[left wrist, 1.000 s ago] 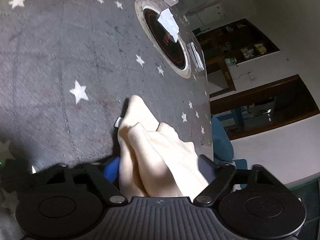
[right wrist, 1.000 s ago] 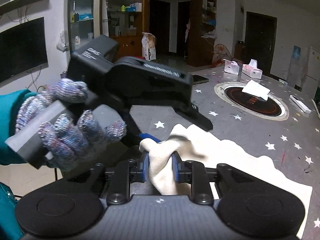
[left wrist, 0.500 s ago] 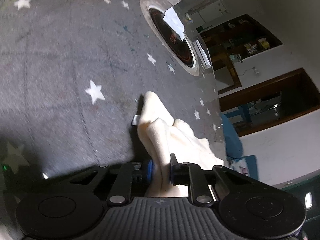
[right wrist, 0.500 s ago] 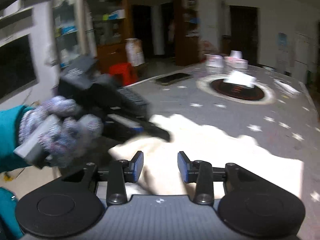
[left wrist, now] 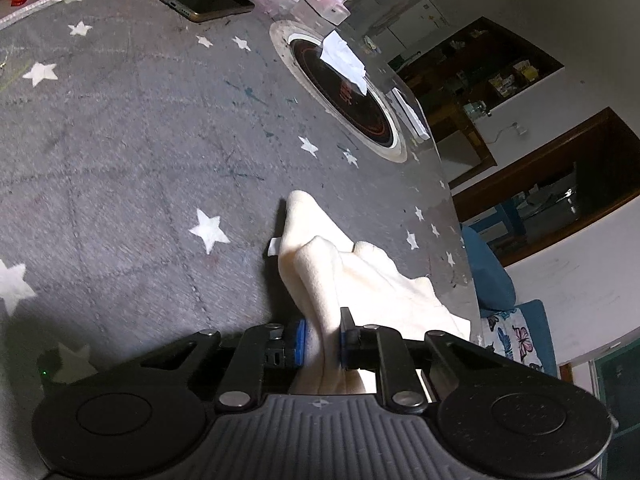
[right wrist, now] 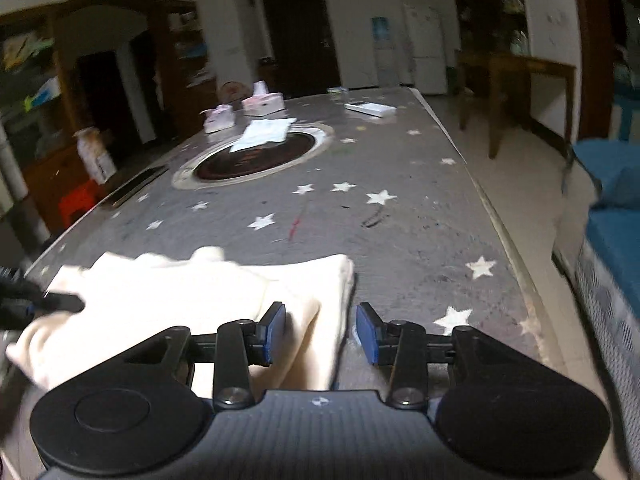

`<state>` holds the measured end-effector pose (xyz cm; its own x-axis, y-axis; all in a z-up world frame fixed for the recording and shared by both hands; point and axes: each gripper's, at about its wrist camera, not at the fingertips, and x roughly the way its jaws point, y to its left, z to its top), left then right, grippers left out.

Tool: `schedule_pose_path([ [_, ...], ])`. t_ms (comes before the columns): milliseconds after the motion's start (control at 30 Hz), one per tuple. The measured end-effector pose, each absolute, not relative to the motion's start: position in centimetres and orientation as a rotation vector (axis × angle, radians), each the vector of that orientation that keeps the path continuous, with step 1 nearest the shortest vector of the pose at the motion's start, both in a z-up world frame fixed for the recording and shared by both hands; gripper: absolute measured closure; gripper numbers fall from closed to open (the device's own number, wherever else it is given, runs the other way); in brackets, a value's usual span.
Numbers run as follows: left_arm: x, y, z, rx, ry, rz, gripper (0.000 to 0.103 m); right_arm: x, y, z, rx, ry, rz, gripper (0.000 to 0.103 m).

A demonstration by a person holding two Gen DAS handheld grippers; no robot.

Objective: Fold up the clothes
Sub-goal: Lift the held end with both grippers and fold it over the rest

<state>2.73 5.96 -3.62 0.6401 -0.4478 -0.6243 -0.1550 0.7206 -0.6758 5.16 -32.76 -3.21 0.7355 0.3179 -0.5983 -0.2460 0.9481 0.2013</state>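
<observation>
On the left wrist camera, the left gripper (left wrist: 322, 338) has its jaws pinched on a bunched ridge of the cream garment (left wrist: 336, 280), which rises off the star-printed counter (left wrist: 120, 160) in a narrow peak and trails away to the right toward the counter's edge; the hold looks to be on several layers at once, so a pull from here could drag the whole bundle rather than a single edge, or let the outer layer slide free. A phone (left wrist: 202, 0) and an inset round hob (left wrist: 344, 92) with paper on it lie well apart, beyond the cloth. On the right wrist camera, the right gripper (right wrist: 321, 334) has its jaws apart and gripping nothing, with a corner of the same garment (right wrist: 304, 320) lying between the blue pads but only against the left one; closing here risks catching just a thin margin. The picture is blurred, and the garment lies near the counter's near edge, so a loose corner could slip off.
</observation>
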Motion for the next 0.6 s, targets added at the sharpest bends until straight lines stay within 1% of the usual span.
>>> schedule_pose_path([
  [100, 2.9, 6.0, -3.6, -0.758, 0.881, -0.188, 0.086, 5.8, -32.5, -3.9, 0.15, 0.689, 0.322, 0.063],
  [167, 2.9, 6.1, -3.6, -0.746, 0.878, -0.185, 0.086, 6.0, -31.8, -4.1, 0.142, 0.684, 0.334, 0.066],
  [200, 3.0, 6.1, -3.5, -0.74, 0.876, -0.181, 0.086, 6.0, -31.4, -4.1, 0.141, 0.684, 0.344, 0.069],
  [233, 3.1, 6.2, -3.4, -0.734, 0.874, -0.177, 0.086, 6.0, -31.1, -4.0, 0.145, 0.684, 0.361, 0.082],
  [267, 3.1, 6.3, -3.4, -0.727, 0.872, -0.172, 0.086, 5.8, -30.8, -4.0, 0.145, 0.682, 0.376, 0.088],
  [333, 3.1, 6.3, -3.1, -0.709, 0.867, -0.168, 0.086, 5.3, -30.3, -3.7, 0.125, 0.665, 0.388, 0.092],
  [600, 3.6, 5.3, -0.2, -0.644, 0.822, -0.244, 0.086, 3.7, -30.4, -0.3, 0.107, 0.55, 0.419, 0.093],
])
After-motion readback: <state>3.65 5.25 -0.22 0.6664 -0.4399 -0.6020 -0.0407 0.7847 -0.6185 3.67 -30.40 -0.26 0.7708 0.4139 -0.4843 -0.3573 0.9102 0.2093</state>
